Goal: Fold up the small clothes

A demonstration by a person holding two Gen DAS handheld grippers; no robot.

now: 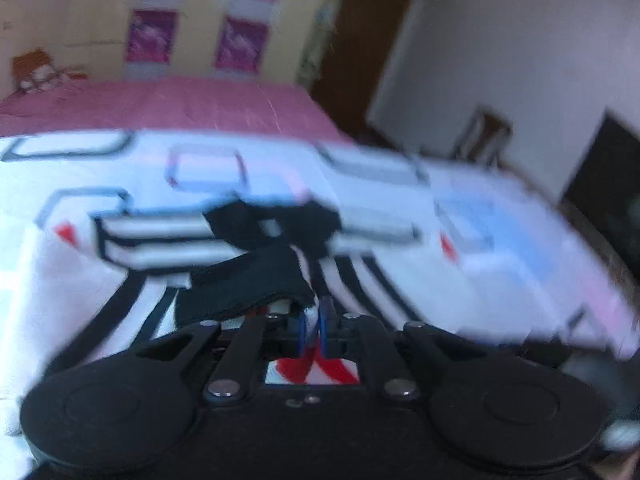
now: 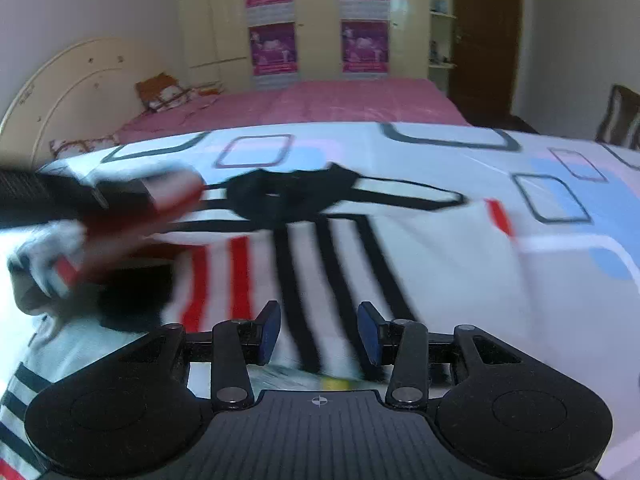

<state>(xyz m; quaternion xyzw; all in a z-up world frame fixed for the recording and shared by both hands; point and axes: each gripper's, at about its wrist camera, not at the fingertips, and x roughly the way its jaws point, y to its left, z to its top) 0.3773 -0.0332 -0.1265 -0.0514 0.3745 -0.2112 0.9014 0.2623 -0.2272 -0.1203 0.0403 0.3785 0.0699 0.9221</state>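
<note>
My left gripper pinches the shirt edge; right gripper hangs open above its stripes, collar ahead.

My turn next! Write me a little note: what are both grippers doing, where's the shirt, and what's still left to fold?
Left gripper: shut on a pinch of the shirt.
Right gripper: open, holding nothing, hovering over the shirt.
Shirt: white with black and red stripes and a black collar, spread on the patterned sheet on the bed.
Done: one fold is started from the left side.
Left: lay that part down, then fold the rest.
</note>
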